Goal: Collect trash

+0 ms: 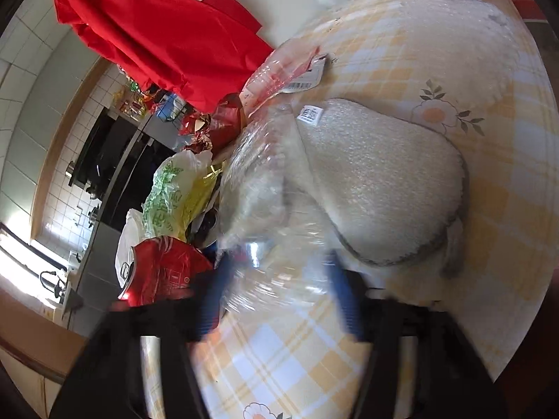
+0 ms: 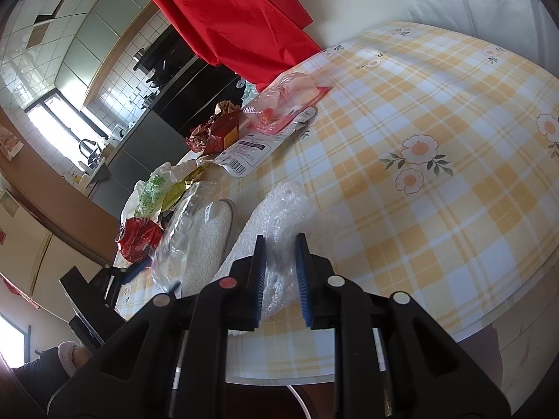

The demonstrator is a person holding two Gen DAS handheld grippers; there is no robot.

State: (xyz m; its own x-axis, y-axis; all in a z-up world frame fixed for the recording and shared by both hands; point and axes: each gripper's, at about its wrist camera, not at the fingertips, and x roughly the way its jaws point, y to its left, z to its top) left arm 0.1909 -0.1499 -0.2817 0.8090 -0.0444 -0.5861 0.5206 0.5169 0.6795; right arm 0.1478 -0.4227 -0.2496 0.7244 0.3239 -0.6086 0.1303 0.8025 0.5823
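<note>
Right gripper (image 2: 281,265) clamped on bubble wrap (image 2: 279,209); left gripper (image 1: 276,289) around clear packaging (image 1: 265,209), contact unclear

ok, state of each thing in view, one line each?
left gripper: clear plastic bag between its fingers, contact blurred
clear plastic bag: crumpled, partly over the insole
insole: flat on the table
right gripper: shut on bubble wrap
bubble wrap: bunched, lying on the tablecloth
red wrapper: crumpled at the table edge

One clear plastic bag holding a white slipper (image 1: 380,181), one bubble wrap sheet (image 2: 279,216), one red crumpled wrapper (image 2: 139,239), one green-printed plastic bag (image 2: 153,192), two hand-held grippers.
</note>
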